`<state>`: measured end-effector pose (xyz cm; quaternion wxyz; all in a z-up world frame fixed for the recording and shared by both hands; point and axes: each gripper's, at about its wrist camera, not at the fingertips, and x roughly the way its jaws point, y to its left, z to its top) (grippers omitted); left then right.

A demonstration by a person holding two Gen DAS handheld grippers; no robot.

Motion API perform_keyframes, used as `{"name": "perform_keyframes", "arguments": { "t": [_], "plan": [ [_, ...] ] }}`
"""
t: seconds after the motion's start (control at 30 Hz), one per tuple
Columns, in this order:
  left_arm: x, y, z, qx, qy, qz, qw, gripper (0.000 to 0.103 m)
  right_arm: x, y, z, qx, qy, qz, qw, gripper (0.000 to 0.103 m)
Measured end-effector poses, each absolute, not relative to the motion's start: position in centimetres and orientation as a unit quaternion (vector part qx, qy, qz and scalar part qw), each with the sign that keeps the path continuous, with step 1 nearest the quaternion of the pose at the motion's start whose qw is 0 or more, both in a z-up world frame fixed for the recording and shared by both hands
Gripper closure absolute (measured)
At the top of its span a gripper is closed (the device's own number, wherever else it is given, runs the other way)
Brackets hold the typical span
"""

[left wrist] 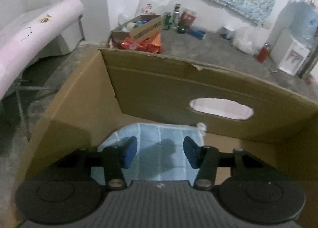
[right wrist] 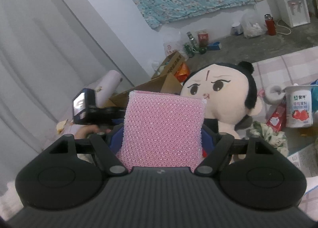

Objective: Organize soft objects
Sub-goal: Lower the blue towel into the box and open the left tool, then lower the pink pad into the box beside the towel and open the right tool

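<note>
In the left wrist view my left gripper [left wrist: 160, 153] is open and empty, inside a brown cardboard box [left wrist: 159, 84], just above a light blue towel [left wrist: 159, 138] that lies on the box floor. In the right wrist view my right gripper [right wrist: 163, 138] is shut on a pink mesh sponge [right wrist: 163, 126], held upright in the air. Its fingertips are hidden behind the sponge. A plush doll [right wrist: 220, 96] with a big face and black hair sits behind the sponge. The cardboard box [right wrist: 155, 86] and the left gripper [right wrist: 93, 108] show to the left behind it.
A yogurt cup [right wrist: 298, 106], a red carton [right wrist: 277, 116] and a floral cloth [right wrist: 272, 134] lie on the checked surface at right. Cans, bottles and an open carton [left wrist: 139, 29] stand by the far wall. A pink rolled pad [left wrist: 29, 35] on a metal frame is left of the box.
</note>
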<state>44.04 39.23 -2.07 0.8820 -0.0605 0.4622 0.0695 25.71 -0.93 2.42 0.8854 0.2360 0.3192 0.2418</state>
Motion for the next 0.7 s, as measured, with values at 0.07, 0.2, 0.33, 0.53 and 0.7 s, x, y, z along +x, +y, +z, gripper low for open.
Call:
{"name": "perform_keyframes", "arguments": {
  "t": [0.07,0.2,0.33,0.53,0.7],
  "plan": [
    [43.3,39.3,-1.7,-0.063,0.466,0.059,0.88,0.053,25.8,-1.0,2.3,0.241,0.32,0.238,0.885,0.027],
    [43.9,39.1,-3.9,-0.057,0.486,0.074,0.869,0.052,26.1,-0.5,2.0,0.247,0.323,0.233,0.884,0.027],
    [44.0,38.2,-3.7,-0.034,0.474,0.08,0.876,0.052,26.2,0.4,2.1,0.238,0.328,0.228,0.885,0.027],
    [39.7,38.3,0.7,-0.035,0.453,0.039,0.89,0.052,26.5,2.9,4.0,0.209,0.318,0.225,0.897,0.027],
    [33.9,38.9,5.5,-0.038,0.427,0.005,0.903,0.051,28.0,6.1,5.9,0.182,0.323,0.248,0.895,0.027]
  ]
}}
